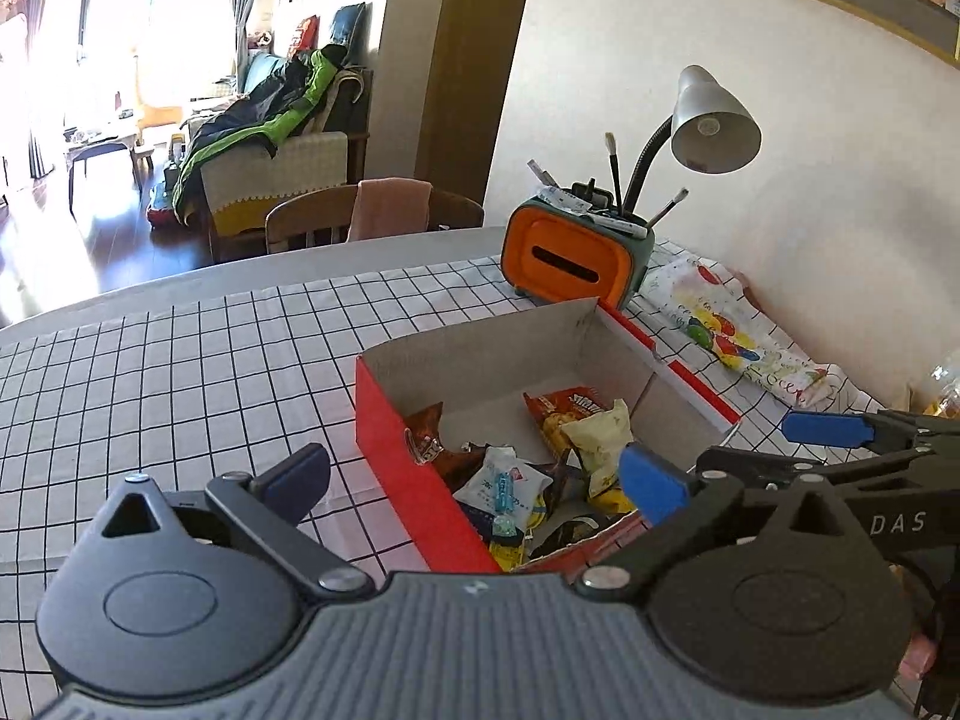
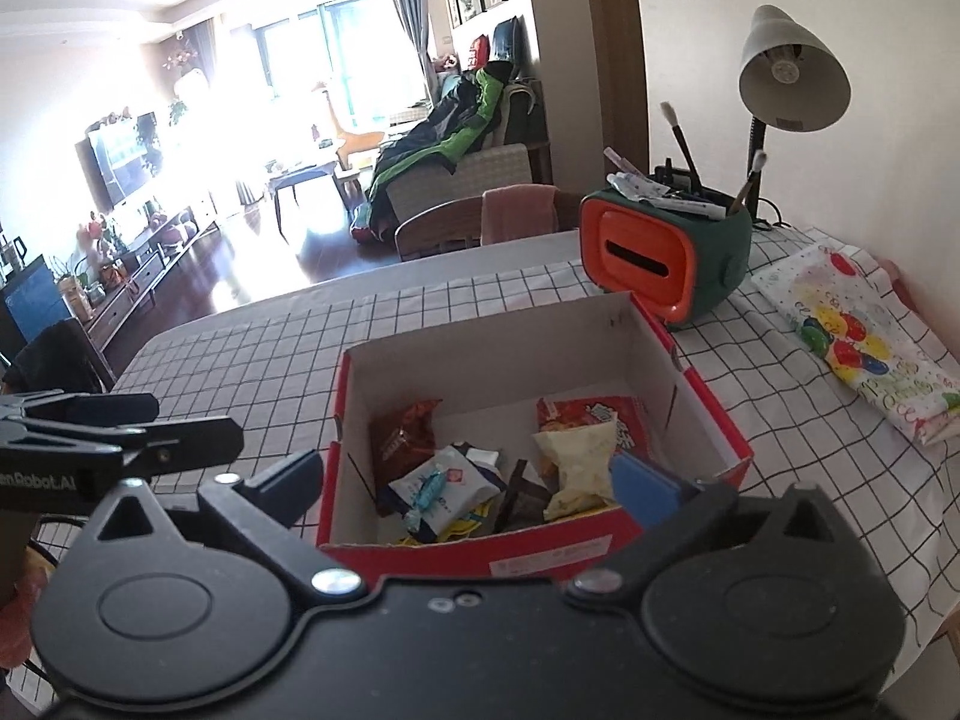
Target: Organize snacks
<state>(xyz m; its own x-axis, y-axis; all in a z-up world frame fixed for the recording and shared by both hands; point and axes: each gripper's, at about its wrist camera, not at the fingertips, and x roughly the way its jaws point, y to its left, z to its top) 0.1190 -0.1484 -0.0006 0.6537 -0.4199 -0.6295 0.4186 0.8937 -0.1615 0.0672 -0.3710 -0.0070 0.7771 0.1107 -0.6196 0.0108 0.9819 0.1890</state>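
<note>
Red box (image 2: 708, 420) sits open on the checked tablecloth (image 1: 180, 360), snack packets (image 2: 444, 486) piled inside. Left gripper (image 1: 474, 483) and right gripper (image 2: 468, 483): jaws wide apart, nothing between them. Orange holder (image 2: 636, 258) at one o'clock of the box.

Blown-out daylight from the far windows (image 2: 336, 72); sharp foreground, fisheye-curved edges.

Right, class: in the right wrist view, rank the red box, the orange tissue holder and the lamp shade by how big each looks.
1. red box, clearly the largest, though it is also nearest the camera.
2. orange tissue holder.
3. lamp shade, a little smaller than the holder; it stands farther back, so true size is unsure.
</note>
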